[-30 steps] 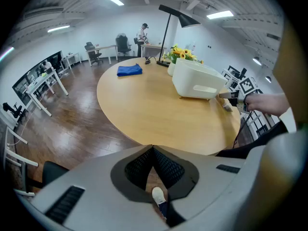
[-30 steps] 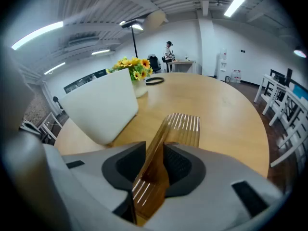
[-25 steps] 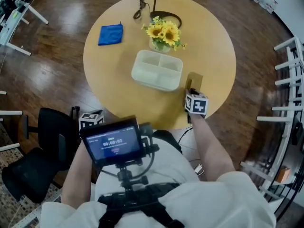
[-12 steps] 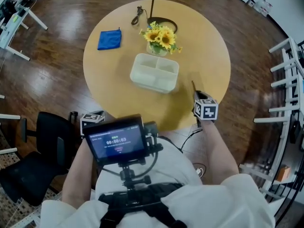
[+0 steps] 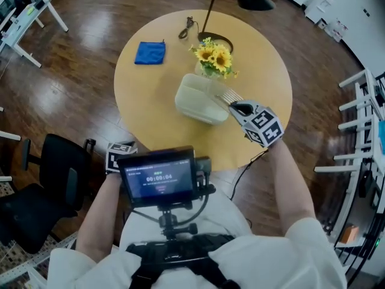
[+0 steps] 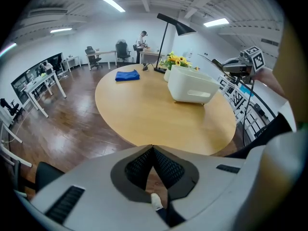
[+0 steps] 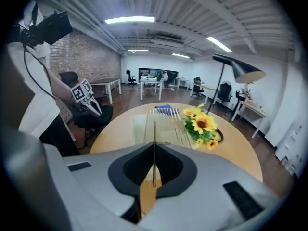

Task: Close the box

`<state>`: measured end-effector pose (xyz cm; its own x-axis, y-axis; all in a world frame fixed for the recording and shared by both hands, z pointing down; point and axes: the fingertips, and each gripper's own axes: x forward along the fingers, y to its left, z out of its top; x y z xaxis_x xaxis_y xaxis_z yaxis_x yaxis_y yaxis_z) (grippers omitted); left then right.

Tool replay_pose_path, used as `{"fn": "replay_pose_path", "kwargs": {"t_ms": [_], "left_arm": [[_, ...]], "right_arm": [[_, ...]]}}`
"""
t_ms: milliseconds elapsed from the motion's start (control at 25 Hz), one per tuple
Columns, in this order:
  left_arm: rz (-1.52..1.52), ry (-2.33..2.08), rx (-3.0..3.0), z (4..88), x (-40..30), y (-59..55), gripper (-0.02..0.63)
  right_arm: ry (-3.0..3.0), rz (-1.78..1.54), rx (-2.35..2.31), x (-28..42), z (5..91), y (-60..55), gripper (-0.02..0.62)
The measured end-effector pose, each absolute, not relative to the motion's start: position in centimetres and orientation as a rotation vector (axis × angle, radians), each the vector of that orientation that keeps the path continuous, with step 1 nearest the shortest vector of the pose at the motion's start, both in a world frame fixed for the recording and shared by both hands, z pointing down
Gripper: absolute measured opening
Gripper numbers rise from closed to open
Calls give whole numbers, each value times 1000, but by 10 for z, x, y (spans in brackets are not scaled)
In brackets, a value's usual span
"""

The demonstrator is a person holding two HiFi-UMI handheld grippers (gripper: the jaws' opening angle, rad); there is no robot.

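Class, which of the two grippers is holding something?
The right gripper, clamped on the clear lid by the white box; the left gripper, off the table, holds nothing.

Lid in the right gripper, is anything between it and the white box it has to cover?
Nothing visible does. The right gripper holds the clear lid at the rim of the box; the sunflowers stand behind the box, out of the way.

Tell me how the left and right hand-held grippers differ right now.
The left hand-held gripper grips nothing, while the right hand-held gripper is clamped on the clear lid. The left one sits short of the table; the right one is over it, at the white box. Both have their jaws together.
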<state>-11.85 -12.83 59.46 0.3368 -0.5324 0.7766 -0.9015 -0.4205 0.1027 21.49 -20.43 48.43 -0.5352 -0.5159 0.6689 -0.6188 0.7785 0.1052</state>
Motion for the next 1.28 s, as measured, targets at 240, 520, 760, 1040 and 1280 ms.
{"fn": "replay_pose_path", "kwargs": {"t_ms": [240, 520, 760, 1040, 1280], "left_arm": [[892, -1300, 2032, 595, -144, -115, -6], [870, -1336, 1971, 601, -169, -101, -6], [864, -1321, 1956, 609, -176, -104, -6], [880, -1296, 1971, 609, -172, -107, -6], [888, -1288, 1977, 609, -171, -109, -6]], "right_arm": [[-2207, 111, 533, 147, 513, -209, 11], [-2142, 154, 435, 133, 538, -216, 11], [-2140, 212, 441, 132, 543, -220, 11], [-2126, 219, 440, 130, 544, -218, 11], [-2139, 238, 424, 129, 543, -218, 11]]}}
